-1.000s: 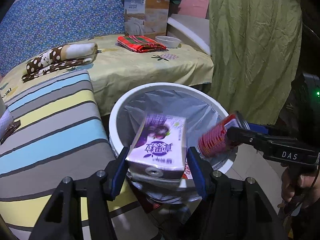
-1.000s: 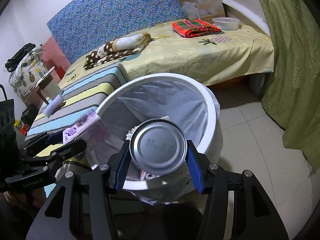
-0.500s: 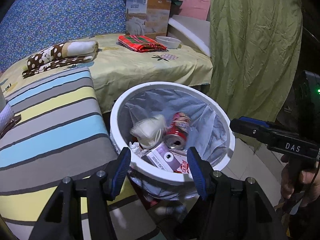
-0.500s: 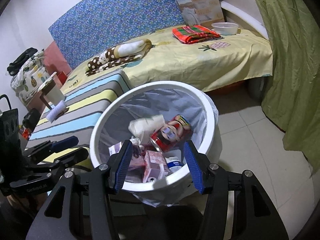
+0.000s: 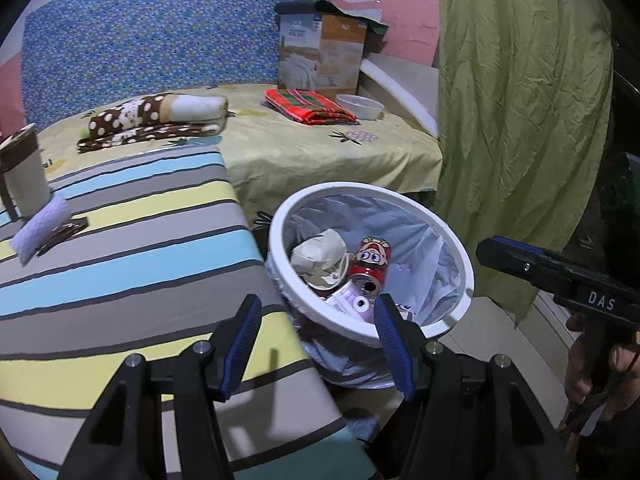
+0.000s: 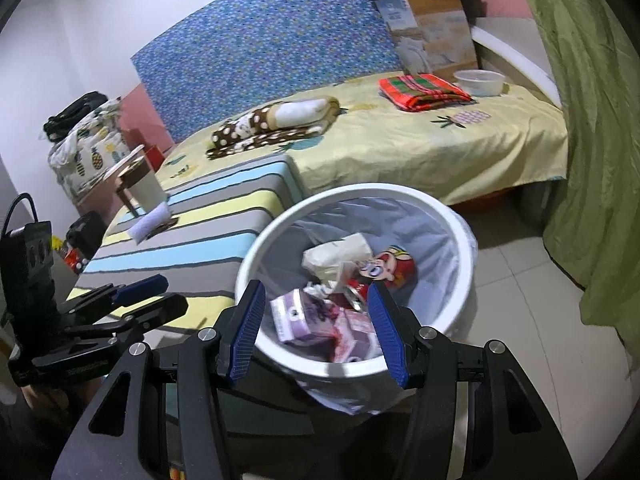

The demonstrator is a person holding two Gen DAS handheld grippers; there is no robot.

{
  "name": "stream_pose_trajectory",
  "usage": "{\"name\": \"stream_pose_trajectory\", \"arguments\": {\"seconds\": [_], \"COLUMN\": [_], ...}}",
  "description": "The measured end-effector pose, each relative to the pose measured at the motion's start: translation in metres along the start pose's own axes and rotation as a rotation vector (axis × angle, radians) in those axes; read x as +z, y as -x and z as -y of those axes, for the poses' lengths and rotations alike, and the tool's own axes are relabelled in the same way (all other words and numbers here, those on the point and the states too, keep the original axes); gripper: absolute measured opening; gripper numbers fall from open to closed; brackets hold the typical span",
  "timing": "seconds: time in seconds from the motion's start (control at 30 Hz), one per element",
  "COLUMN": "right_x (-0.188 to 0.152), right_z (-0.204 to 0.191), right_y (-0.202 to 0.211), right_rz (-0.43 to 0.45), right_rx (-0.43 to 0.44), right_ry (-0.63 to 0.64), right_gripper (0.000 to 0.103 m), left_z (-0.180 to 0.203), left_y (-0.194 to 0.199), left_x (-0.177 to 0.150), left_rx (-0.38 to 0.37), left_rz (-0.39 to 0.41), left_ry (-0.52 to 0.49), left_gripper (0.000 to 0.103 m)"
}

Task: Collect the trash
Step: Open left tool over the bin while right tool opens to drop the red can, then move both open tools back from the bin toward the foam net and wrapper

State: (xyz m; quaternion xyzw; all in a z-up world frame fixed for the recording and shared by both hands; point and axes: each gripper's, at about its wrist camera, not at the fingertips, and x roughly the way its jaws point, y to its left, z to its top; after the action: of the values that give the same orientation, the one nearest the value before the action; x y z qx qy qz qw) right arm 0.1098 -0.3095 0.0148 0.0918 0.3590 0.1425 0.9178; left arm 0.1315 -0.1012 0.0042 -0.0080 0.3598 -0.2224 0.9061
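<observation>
left gripper (image 5: 316, 336) fingers wide apart, empty, over trash bin (image 5: 460, 256) rim | right gripper (image 6: 316, 330) same | red can (image 5: 370, 258), purple carton (image 6: 298, 314) inside bin, dropped as collected trash

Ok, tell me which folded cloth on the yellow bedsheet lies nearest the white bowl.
The red-and-green plaid cloth, beside the white bowl; the brown polka-dot one lies farther left.

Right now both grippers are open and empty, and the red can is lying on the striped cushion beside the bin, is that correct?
Not quite. The red can lies inside the white bin, as the right wrist view shows. The left gripper and right gripper are indeed open and empty.
</observation>
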Motion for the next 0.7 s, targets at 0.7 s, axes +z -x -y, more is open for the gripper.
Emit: {"name": "stream_pose_trajectory", "arguments": {"seconds": [0.7], "right_x": [0.002], "right_z": [-0.072], "right_y": [-0.011], "right_rz": [-0.034], "right_rx": [0.144], "right_ry": [0.142], "right_gripper": [0.055], "left_z": [-0.05], "left_y": [0.061], "left_x": [-0.016], "left_rx": [0.181], "left_rz": [0.089], "left_ry": [0.101], "left_gripper": [0.06]}}
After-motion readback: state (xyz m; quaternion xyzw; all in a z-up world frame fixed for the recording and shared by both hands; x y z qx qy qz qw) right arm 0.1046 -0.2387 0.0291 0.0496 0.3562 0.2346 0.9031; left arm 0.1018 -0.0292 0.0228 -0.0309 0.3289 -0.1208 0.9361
